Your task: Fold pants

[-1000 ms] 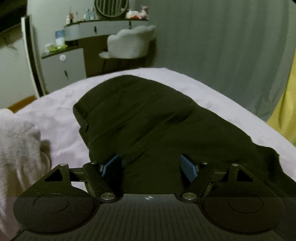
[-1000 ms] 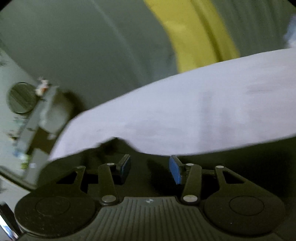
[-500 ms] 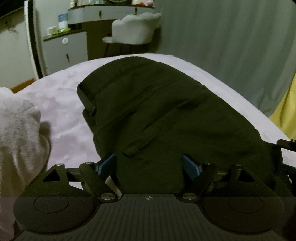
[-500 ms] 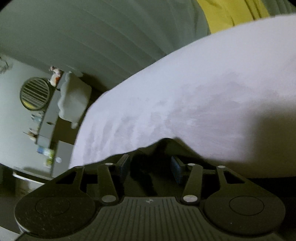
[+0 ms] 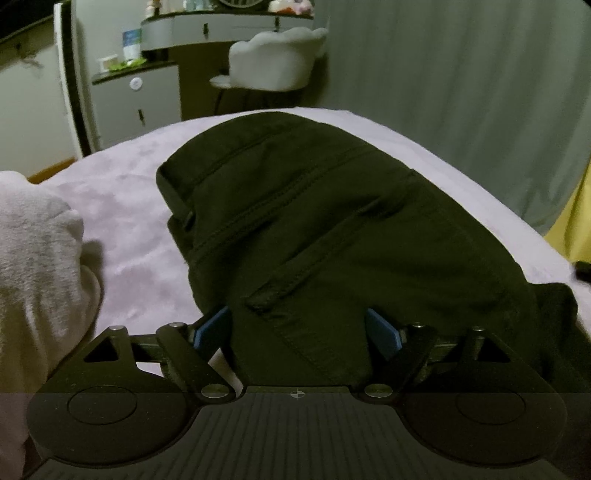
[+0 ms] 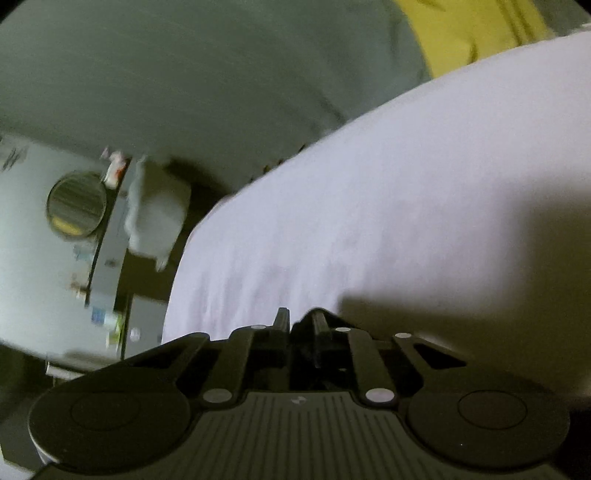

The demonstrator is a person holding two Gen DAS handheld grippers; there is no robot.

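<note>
- Blue-padded fingers [image 5: 212, 326] of the left gripper [image 5: 297, 328] stand wide apart, with a thick fold of the dark pants [image 5: 332, 229] lying between them; neither pad visibly presses the cloth.
- Black fingers [image 6: 281, 323] of the right gripper [image 6: 300, 325] are drawn close together, pinching a small dark bit of fabric that looks like the pants (the right wrist view is blurred, so the cloth is hard to make out).
- In the left wrist view the pants lie spread over a pale lilac bed cover [image 5: 129, 206]; seams and a pocket opening run across them, and the waistband end points away from the camera.
- A fluffy white blanket [image 5: 37, 251] is bunched on the bed to the left of the pants, apart from them.
- Beyond the bed stand a white shell-backed chair [image 5: 273, 59] and a grey dressing table [image 5: 221, 27] with small bottles on top; a grey curtain [image 5: 461, 85] hangs to the right.
- In the right wrist view the scene is tilted; the bed cover [image 6: 388, 206] fills the middle, a yellow curtain [image 6: 472, 29] shows at the top right, and a round mirror [image 6: 77, 208] sits at the left.
</note>
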